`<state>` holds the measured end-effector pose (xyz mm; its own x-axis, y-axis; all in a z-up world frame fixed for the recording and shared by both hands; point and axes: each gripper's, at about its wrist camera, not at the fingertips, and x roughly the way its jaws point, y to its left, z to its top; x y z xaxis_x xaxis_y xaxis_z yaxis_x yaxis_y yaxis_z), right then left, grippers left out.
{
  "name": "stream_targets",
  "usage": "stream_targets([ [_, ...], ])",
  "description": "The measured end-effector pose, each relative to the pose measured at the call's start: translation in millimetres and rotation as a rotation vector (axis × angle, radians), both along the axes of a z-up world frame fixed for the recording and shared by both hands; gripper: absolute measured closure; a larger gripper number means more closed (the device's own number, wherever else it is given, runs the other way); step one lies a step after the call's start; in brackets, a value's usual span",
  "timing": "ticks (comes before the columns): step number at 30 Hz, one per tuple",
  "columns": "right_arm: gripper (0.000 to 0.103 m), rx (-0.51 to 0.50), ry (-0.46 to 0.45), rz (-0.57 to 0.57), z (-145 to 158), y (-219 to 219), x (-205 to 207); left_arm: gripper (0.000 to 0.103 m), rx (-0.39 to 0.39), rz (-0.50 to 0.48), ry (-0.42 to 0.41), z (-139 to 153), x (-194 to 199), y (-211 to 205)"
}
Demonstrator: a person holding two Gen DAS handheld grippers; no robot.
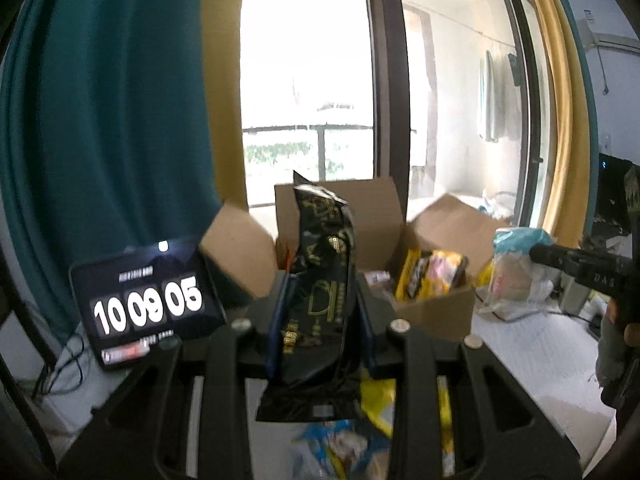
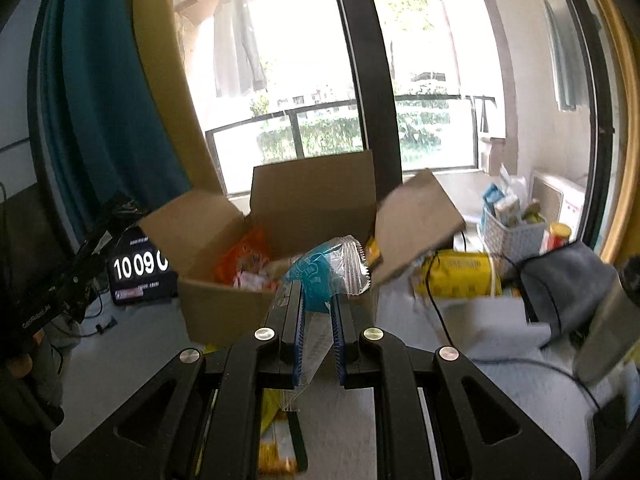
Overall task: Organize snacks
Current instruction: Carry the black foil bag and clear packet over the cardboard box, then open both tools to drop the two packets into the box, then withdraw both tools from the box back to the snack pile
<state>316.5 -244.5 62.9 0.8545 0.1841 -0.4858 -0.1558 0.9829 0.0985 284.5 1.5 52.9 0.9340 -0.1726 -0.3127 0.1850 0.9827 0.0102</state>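
Two grippers hold snacks before the box (image 2: 224, 312). Left gripper (image 1: 320, 304) clamps a black packet (image 1: 316, 300). Right gripper (image 2: 318, 308) pinches a blue-and-clear wrapper (image 2: 324, 272).

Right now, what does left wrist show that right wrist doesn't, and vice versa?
Left wrist only: the left gripper shut on a black snack packet, and a yellow packet in the box.
Right wrist only: the right gripper shut on a blue-and-clear wrapper, an orange packet in the box, a white basket.
Both: the open cardboard box and the clock display.
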Motion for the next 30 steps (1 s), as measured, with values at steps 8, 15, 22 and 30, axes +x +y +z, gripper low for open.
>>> stream_targets([
  [8,0.090,-0.006,-0.027,0.002,7.5,5.4,53.5,0.071,0.021,-0.009,-0.029,9.6,49.7,-18.1],
  [15,0.090,-0.006,-0.018,0.012,0.6,12.4,96.3,0.071,0.023,-0.024,0.033,-7.7,99.4,-34.7],
  [22,0.089,-0.010,0.013,0.006,-13.8,19.1,129.5,0.069,0.038,-0.009,0.119,-26.2,140.0,-43.9],
  [30,0.052,-0.053,0.040,-0.024,-16.2,21.1,137.7,0.032,-0.013,0.002,0.077,-15.8,125.5,-36.5],
])
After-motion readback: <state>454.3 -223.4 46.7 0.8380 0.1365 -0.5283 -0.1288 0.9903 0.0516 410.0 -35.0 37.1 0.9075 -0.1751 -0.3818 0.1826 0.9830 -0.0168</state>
